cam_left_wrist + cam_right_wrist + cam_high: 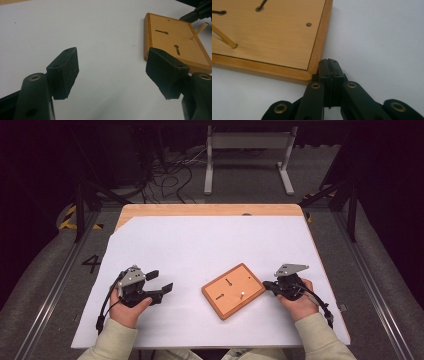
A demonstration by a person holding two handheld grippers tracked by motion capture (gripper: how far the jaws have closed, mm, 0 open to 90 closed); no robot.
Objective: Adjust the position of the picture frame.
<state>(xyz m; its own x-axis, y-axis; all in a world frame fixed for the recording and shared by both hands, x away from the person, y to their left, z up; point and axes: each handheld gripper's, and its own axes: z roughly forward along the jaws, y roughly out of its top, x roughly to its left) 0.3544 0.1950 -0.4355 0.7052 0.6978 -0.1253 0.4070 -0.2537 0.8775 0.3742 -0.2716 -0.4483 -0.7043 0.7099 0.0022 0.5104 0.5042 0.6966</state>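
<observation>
Wooden board [233,290] holds upright peg [242,295]; right hand-held gripper [329,65] closed against corner.

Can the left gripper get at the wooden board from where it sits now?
Probably yes: the left gripper is open, facing the wooden board, with bare white sheet between them.

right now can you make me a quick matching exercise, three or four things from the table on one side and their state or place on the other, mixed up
Things:
1. left gripper
2. right gripper
3. wooden board
4. thin peg

States or places:
A. lies flat on the white sheet between the two grippers
B. jaws spread wide apart, nothing between them
C. stands tilted in a hole in the board
D. jaws pressed together, tips at a corner of the board

Pairs: 1-B, 2-D, 3-A, 4-C
</observation>
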